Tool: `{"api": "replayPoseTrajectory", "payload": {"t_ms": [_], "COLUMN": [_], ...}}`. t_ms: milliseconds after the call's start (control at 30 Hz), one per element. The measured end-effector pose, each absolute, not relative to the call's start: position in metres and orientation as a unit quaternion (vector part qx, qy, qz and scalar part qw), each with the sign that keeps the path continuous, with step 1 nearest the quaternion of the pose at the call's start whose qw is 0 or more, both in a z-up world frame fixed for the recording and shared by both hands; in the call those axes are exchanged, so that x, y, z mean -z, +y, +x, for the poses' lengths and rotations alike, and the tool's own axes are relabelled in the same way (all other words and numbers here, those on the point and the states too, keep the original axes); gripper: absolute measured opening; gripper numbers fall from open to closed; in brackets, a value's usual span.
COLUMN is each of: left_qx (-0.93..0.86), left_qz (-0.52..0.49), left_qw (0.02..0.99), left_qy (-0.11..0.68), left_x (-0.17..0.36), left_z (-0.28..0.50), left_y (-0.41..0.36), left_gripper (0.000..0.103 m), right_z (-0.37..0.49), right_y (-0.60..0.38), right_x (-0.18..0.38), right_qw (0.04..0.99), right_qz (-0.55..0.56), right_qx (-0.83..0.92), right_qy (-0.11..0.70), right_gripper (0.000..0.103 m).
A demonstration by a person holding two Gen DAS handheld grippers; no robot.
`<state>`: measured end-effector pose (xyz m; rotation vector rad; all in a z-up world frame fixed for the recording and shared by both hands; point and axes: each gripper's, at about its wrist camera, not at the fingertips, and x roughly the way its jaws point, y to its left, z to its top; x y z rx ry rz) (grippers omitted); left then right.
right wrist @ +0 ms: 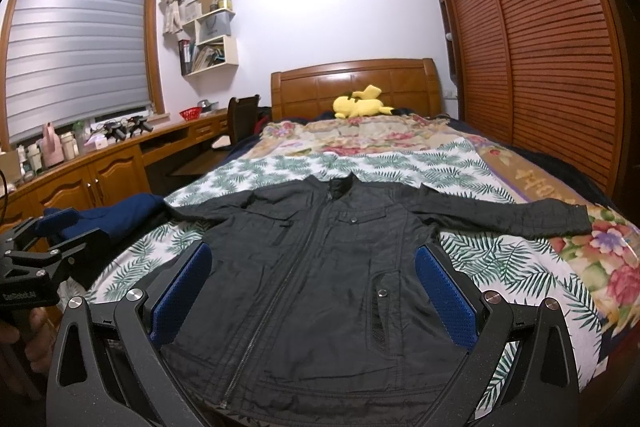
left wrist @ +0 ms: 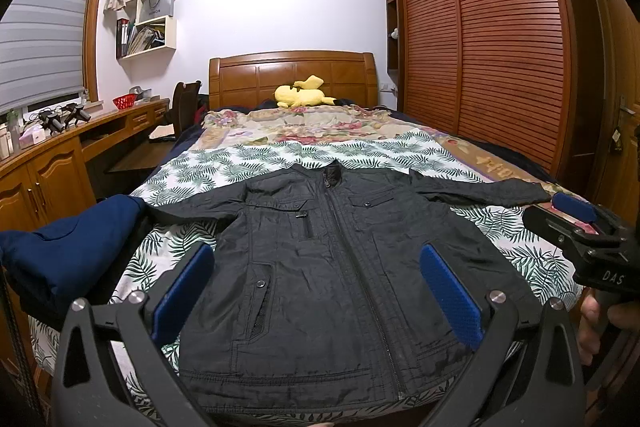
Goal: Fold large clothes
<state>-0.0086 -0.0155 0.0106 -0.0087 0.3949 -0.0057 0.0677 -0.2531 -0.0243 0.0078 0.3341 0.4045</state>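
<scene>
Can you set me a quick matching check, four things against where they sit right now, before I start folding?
Things:
1. black zip-front jacket
2. yellow plush toy
3. red plastic basket
4. navy blue folded garment

Places:
A. on the wooden desk by the window
B. spread flat on the leaf-print sheet
C. against the headboard
D. at the bed's left edge, beside the jacket's sleeve

Pairs: 1-B, 2-C, 3-A, 4-D

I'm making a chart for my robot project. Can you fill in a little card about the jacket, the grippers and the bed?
jacket: black jacket, spread flat, zipped shut, sleeves out sideways
bed: leaf-print sheet under the jacket
left gripper: open, holding nothing
right gripper: open, holding nothing
folding: not started
also there: yellow plush toy by the headboard
</scene>
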Motion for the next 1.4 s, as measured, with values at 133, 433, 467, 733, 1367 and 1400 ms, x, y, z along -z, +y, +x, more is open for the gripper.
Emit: {"api": "replayPoseTrajectory", "payload": {"t_ms": [133, 433, 467, 733, 1367, 1400], "left_qx": [0.004, 0.007, 0.006, -0.009, -0.051, -0.051], "left_qz": [-0.006, -0.010, -0.010, -0.016, -0.025, -0.029], "left_qw": [0.980, 0.977, 0.977, 0.971, 0.961, 0.959], "left_qy": [0.196, 0.211, 0.214, 0.238, 0.272, 0.276], "left_x": [-0.010, -0.002, 0.000, 0.021, 0.060, 0.062], "left_z": [-0.009, 0.000, 0.002, 0.025, 0.070, 0.074], "left_y": [-0.015, -0.011, -0.009, 0.016, 0.082, 0.086], "left_gripper": [0.103, 0.103, 0.103, 0.103, 0.103, 0.103], "right_z": [0.068, 0.074, 0.075, 0.093, 0.193, 0.200], "right_y": [-0.252, -0.256, -0.255, -0.234, -0.162, -0.156], "right_x": [0.025, 0.026, 0.032, 0.048, 0.055, 0.055], "right_qw": [0.966, 0.964, 0.963, 0.958, 0.937, 0.936], "right_qz": [0.004, 0.003, 0.001, -0.019, -0.037, -0.037], "right_qx": [-0.200, -0.203, -0.203, -0.218, -0.283, -0.289], "right_qy": [0.165, 0.173, 0.175, 0.183, 0.199, 0.200], "right_gripper": [0.103, 0.103, 0.103, 0.103, 0.103, 0.103]}}
